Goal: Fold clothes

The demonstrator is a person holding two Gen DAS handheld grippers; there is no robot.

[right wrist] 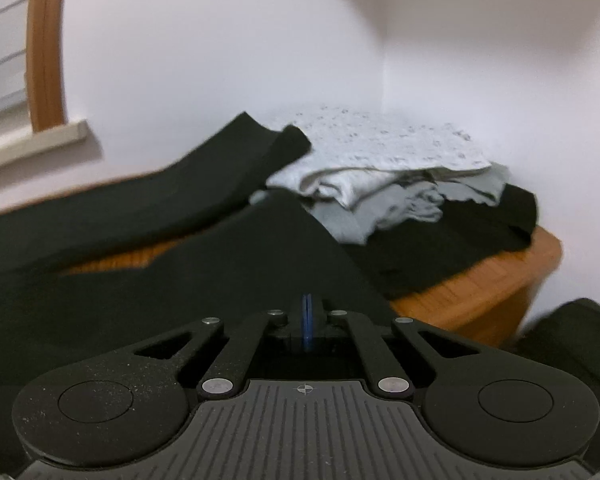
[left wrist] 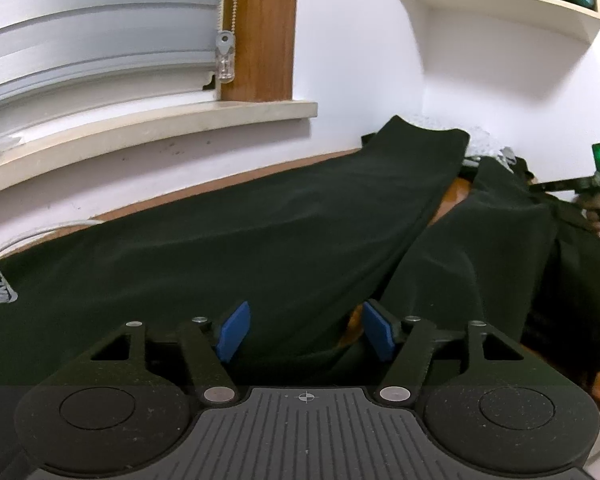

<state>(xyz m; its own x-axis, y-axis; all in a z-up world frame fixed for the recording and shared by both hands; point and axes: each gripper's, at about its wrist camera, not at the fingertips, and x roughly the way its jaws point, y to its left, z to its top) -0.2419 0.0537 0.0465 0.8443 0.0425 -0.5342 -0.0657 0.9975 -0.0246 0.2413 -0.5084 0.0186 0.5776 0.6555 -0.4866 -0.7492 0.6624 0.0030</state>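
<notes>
Grasp step: right tongs [right wrist: 307, 322] clenched, apparently pinching the black trousers [left wrist: 260, 240]; left tongs [left wrist: 306, 330] released over the fabric, must close before folding.

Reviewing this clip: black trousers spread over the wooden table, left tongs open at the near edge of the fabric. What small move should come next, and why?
Probably close the left tongs on the trouser fabric. The black trousers lie spread on the wooden table, and the blue pads stand apart with cloth between them, not pressing it. The right tongs are already shut; whether they pinch fabric is unclear.
</notes>
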